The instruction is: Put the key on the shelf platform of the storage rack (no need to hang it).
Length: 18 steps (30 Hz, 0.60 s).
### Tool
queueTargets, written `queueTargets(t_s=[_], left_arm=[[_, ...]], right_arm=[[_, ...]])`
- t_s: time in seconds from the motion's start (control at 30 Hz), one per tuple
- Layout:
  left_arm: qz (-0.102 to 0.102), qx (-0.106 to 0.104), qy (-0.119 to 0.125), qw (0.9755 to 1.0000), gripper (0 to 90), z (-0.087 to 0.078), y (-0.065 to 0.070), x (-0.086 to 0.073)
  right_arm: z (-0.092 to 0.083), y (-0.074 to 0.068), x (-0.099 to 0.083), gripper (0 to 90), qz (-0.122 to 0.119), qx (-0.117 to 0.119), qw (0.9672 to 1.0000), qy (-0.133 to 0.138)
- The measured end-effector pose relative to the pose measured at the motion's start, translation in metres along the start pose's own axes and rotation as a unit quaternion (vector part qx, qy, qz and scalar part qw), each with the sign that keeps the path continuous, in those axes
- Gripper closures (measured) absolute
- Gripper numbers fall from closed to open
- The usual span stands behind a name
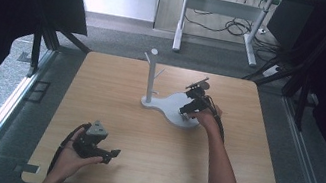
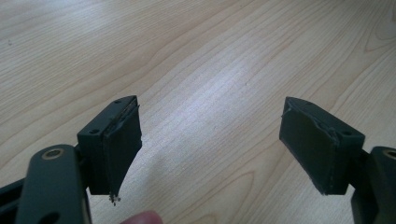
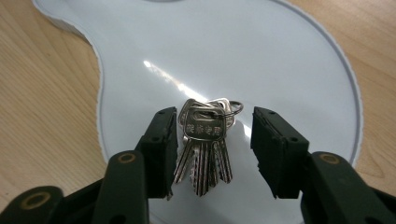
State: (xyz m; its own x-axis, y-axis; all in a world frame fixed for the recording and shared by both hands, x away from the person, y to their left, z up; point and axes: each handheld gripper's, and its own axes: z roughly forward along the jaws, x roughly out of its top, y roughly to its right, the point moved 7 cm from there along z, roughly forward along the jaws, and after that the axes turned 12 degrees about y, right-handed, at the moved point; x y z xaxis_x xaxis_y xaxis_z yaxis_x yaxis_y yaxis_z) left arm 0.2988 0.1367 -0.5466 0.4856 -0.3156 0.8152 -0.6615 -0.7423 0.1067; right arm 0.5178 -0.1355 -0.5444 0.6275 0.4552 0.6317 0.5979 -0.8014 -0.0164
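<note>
Centre frame, keys [image 3: 205, 142] lie on a white tray [image 3: 289, 70] between the right hand-held gripper [image 3: 214, 149]'s parted jaws; left hand-held gripper [image 2: 210, 149] gapes over bare bench [image 2: 210, 56].

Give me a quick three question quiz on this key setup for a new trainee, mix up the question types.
1. True or false: the right gripper is already shut on the bunch of keys.
2. Multiple choice: the keys lie on A) the bare wooden table; B) the white stand base; C) a peg of the upright post.
3. Fill in: the left gripper hangs over bare wood with its jaws ____.

Key: 1 false, its jaws stand apart on either side of the keys. 2 B. 3 open.
</note>
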Motion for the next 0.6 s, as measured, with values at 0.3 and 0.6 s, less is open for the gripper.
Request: queueTargets(t_s=[0.3, 0.6], left_arm=[[0.001, -0.001, -0.003, 1.0000, 21.2, 0.002, 0.001, -0.001], [0.001, 0.000, -0.004, 1.0000, 21.2, 0.002, 0.002, -0.001]], right_arm=[[-0.021, -0.007, 0.003, 42.5, -0.010, 0.016, 0.9996, 0.020], [-0.045, -0.014, -0.006, 41.4, -0.021, 0.035, 0.9984, 0.039]])
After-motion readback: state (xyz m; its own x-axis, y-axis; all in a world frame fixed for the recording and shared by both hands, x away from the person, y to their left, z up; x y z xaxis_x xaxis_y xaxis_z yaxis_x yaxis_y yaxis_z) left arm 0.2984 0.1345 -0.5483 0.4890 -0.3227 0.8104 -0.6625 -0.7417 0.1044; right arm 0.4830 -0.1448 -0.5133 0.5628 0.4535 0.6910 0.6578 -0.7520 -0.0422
